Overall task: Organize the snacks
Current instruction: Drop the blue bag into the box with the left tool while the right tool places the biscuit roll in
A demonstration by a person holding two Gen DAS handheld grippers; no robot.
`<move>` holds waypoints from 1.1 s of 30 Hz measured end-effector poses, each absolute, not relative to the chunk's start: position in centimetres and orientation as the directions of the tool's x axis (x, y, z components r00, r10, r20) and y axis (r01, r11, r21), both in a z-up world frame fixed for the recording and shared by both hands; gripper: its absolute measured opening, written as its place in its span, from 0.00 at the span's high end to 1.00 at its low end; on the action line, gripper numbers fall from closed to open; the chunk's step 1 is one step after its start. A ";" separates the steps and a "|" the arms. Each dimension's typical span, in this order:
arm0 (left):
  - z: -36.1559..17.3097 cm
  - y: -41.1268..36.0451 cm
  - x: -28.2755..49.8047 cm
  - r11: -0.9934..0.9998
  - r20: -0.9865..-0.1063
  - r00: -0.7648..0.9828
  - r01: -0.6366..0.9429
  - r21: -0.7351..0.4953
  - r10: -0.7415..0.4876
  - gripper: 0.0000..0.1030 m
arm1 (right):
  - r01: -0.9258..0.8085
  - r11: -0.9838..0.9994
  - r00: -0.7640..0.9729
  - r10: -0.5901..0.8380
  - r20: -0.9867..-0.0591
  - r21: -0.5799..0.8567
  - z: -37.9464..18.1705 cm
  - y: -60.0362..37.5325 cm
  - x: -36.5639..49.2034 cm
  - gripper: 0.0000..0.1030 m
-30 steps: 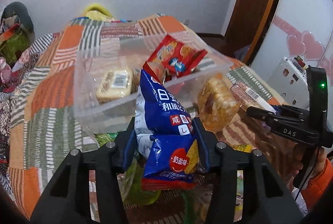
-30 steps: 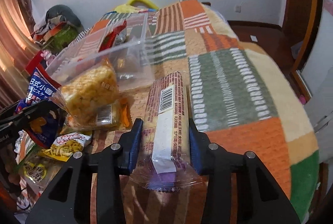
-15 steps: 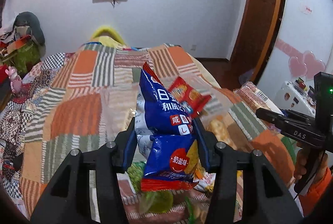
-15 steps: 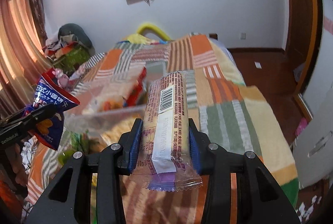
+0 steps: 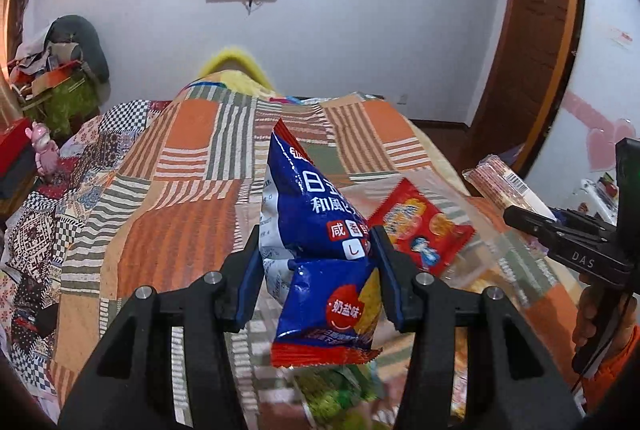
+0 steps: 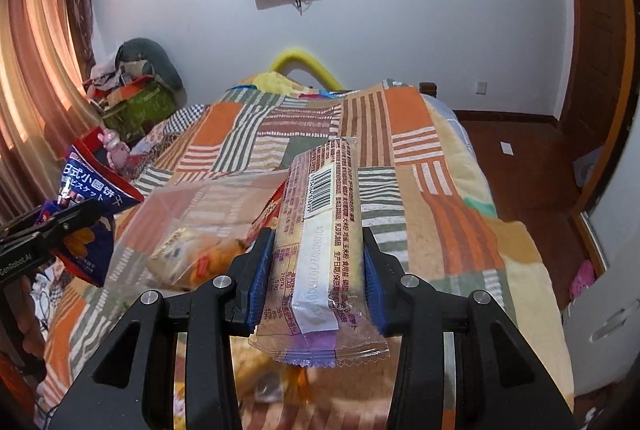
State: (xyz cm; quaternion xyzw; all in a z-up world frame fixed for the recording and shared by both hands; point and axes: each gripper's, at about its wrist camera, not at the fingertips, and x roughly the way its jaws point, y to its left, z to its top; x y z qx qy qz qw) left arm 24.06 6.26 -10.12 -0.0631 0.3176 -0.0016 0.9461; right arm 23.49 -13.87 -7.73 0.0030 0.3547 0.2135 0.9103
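Your left gripper (image 5: 318, 266) has its jaws closed on the blue biscuit bag (image 5: 320, 250), pinching it at mid-height so the red bottom seam hangs toward the camera and the top corner points up over the patchwork bed (image 5: 180, 198). Your right gripper (image 6: 318, 270) has its jaws clamped on both sides of the long wafer pack (image 6: 324, 250), which lies lengthwise between the fingers with the barcode side up and the crimped clear end nearest the lens.

Both packs are held up in the air above the bed. Below them the clear plastic bin (image 6: 192, 206) is blurred; inside it you can make out a red snack pouch (image 5: 420, 226) and a yellowish wrapped cake (image 6: 192, 258). From the left wrist camera the wafer pack shows at far right, sticking out of the right gripper. From the right wrist camera the blue bag sits at far left in the left gripper. More snack bags, green and yellow, lie blurred at the near edge of the bed.
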 end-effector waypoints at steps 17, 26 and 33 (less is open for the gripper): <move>-14.7 7.1 29.7 0.994 -0.682 0.730 -0.047 -0.095 -0.031 0.50 | -0.436 0.896 0.607 0.358 -0.709 0.080 -9.8 -11.6 26.2 0.63; -14.5 6.9 28.6 0.995 -0.696 0.716 -0.026 -0.092 -0.046 0.40 | -0.450 0.887 0.580 0.378 -0.722 0.103 -9.3 -12.0 25.8 0.61; -12.4 7.1 25.7 0.995 -0.671 0.739 -0.023 -0.097 -0.049 0.35 | -0.452 0.882 0.589 0.407 -0.698 0.133 -7.7 -12.8 24.0 0.53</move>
